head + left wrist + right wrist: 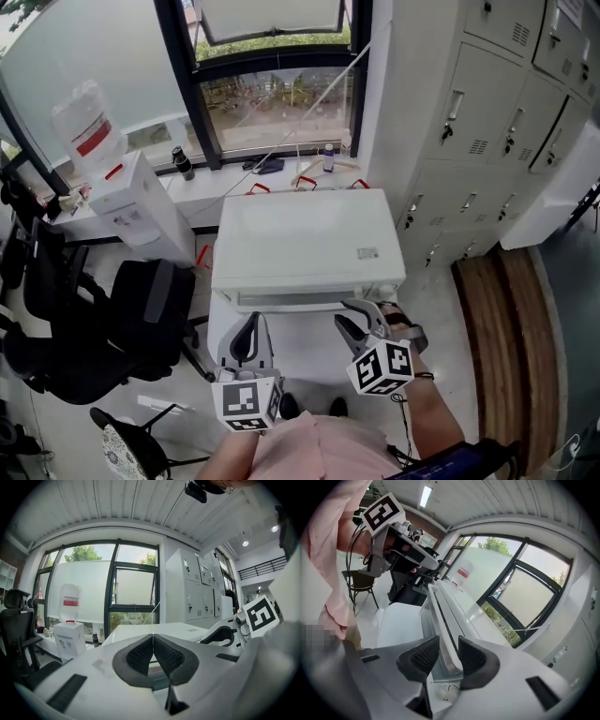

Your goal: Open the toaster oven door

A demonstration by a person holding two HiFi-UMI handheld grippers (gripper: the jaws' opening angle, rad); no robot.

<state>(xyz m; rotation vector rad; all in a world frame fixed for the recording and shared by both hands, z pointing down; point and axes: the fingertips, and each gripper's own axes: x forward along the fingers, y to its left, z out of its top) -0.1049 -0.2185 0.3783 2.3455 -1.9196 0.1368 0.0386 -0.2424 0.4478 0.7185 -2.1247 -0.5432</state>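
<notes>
From my head, the white toaster oven (307, 246) sits on a white bench (309, 361) under the window (272, 103), with a black chair (112, 328) and a water dispenser (141, 211) off to my left and grey lockers (487, 122) to my right. My left claw (246, 339) hangs over the bench just in front of the oven, apart from it. My right claw (361, 323) reaches to the right end of the door handle (300, 300) along the oven's front top edge. The door looks shut, though from this steep angle I am not certain. Along my left claw, the two dark pads (138, 656) meet at their tips with nothing between them, and the oven's flat top lies beyond. Along my right claw, the jaws stand narrowly apart and straddle the long white handle, which runs between the pads. A sliver of gap shows at one pad, so I am around the bar rather than clamped on it.
</notes>
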